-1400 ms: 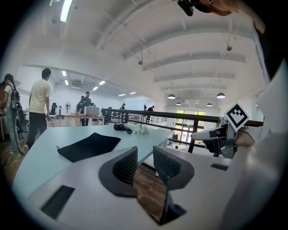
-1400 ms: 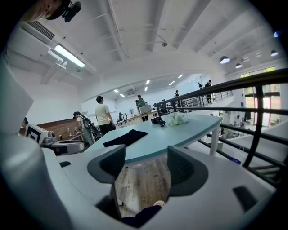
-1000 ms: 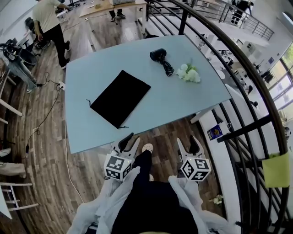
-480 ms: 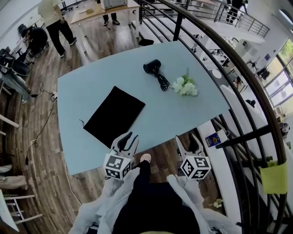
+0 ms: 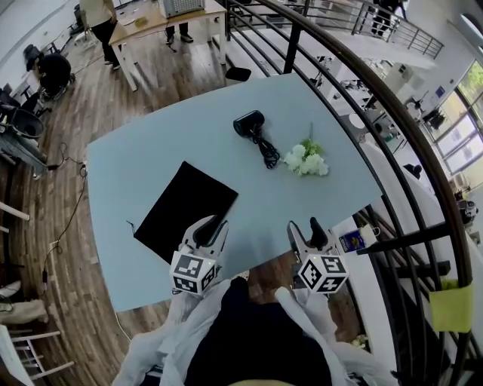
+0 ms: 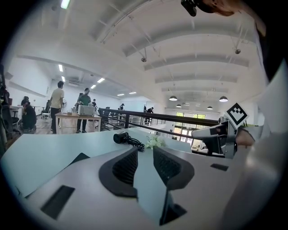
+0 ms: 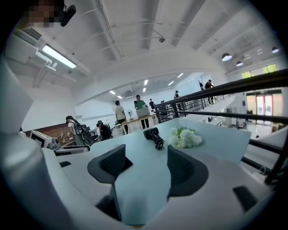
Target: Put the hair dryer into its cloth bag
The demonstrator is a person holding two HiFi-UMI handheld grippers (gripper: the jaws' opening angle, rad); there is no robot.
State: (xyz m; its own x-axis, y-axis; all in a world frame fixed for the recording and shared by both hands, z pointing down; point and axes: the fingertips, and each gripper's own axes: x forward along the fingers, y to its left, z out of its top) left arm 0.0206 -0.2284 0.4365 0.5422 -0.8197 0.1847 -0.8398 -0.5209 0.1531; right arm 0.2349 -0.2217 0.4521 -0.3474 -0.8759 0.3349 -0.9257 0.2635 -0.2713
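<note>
The left gripper [image 5: 208,226] and right gripper [image 5: 304,227] are held released, empty. The flat black cloth bag [image 5: 181,212] is laid near left; the black corded hair dryer [image 5: 248,123] is laid farther off.

You have one pale blue table [image 5: 151,143] in front of you, and on it lie one hair dryer [image 5: 248,121], one black cloth bag [image 5: 185,211] and one bunch of white flowers [image 5: 306,160]. You hold two tools, the left gripper [image 5: 213,222] and the right gripper [image 5: 303,224], each with two jaws. Farther off you can count one wooden table [image 5: 151,21].
</note>
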